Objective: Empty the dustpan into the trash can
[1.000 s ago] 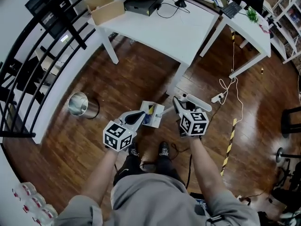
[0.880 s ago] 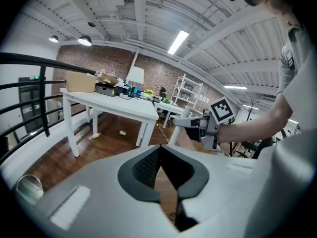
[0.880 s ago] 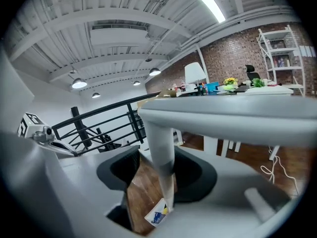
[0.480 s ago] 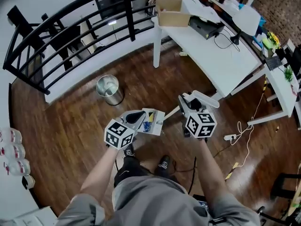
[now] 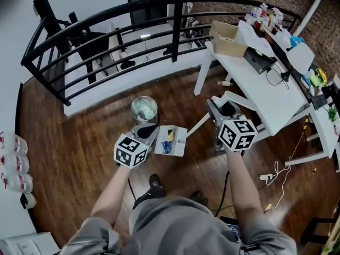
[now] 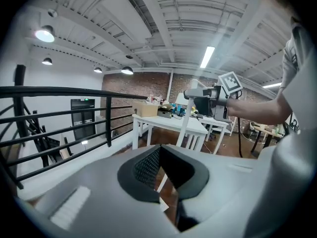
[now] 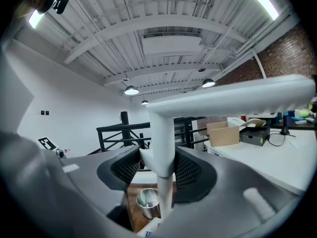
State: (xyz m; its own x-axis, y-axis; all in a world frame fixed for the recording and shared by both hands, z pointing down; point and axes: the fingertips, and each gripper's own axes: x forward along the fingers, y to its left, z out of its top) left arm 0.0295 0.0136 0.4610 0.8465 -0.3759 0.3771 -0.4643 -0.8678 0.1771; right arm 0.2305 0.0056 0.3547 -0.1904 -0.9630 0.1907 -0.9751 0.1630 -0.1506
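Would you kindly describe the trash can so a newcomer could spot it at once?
Find the black railing curving round the wooden floor. Just inside it, left of the white table, stands the trash can. It alone is a shiny metal cylinder with an open top.

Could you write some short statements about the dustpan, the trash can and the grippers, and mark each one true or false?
1. The trash can stands upright on the wooden floor. True.
2. The dustpan is tipped over the trash can. False: it is held beside the can, with litter in it.
3. The right gripper is shut on the dustpan handle. True.
4. The cardboard box sits on the floor. False: it sits on the white table.
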